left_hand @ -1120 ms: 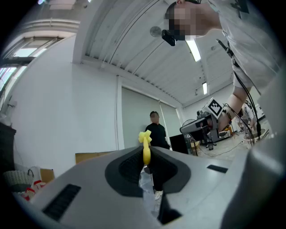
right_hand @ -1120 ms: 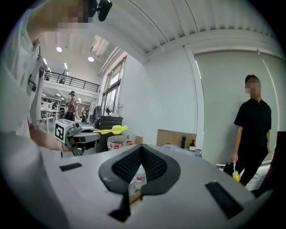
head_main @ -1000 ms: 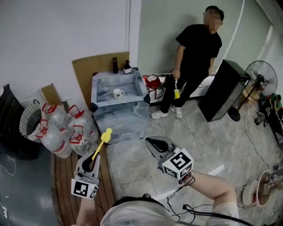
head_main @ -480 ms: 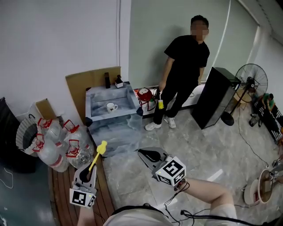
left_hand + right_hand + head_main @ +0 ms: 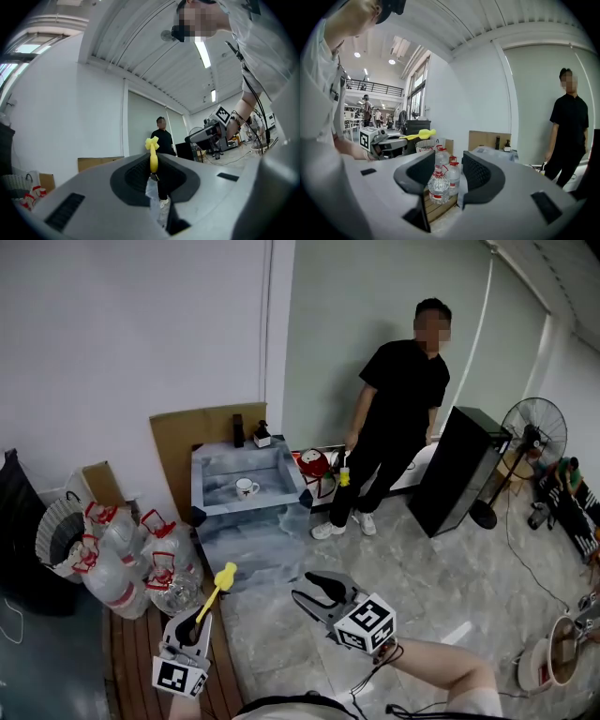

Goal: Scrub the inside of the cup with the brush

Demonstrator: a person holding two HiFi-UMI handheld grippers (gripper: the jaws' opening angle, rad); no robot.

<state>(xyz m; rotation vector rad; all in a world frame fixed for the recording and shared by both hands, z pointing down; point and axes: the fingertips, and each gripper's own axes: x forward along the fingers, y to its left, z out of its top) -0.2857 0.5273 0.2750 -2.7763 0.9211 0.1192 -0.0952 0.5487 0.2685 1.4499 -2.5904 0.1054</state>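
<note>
A white cup (image 5: pixel 246 487) stands on a marbled low table (image 5: pixel 281 459) by the far wall, well away from both grippers. My left gripper (image 5: pixel 193 613) is low at the left, shut on the handle of a yellow brush (image 5: pixel 221 579) whose head points up and forward. In the left gripper view the brush (image 5: pixel 152 153) rises from between the shut jaws of the left gripper (image 5: pixel 155 178). My right gripper (image 5: pixel 309 597) is held in the air at the centre. Its jaws are opening, with nothing between them in the right gripper view (image 5: pixel 449 174).
Several large water bottles (image 5: pixel 127 549) and a white basket (image 5: pixel 54 535) stand at the left on a wooden floor strip. A person in black (image 5: pixel 394 418) stands right of the table. A black cabinet (image 5: pixel 459 484), a fan (image 5: pixel 536 435) and a cardboard sheet (image 5: pixel 192 432) are nearby.
The right gripper's jaws, shut before, now stand apart. The head view has shifted a little, and both grippers sit slightly lower in it. The brush stays in the left gripper.
</note>
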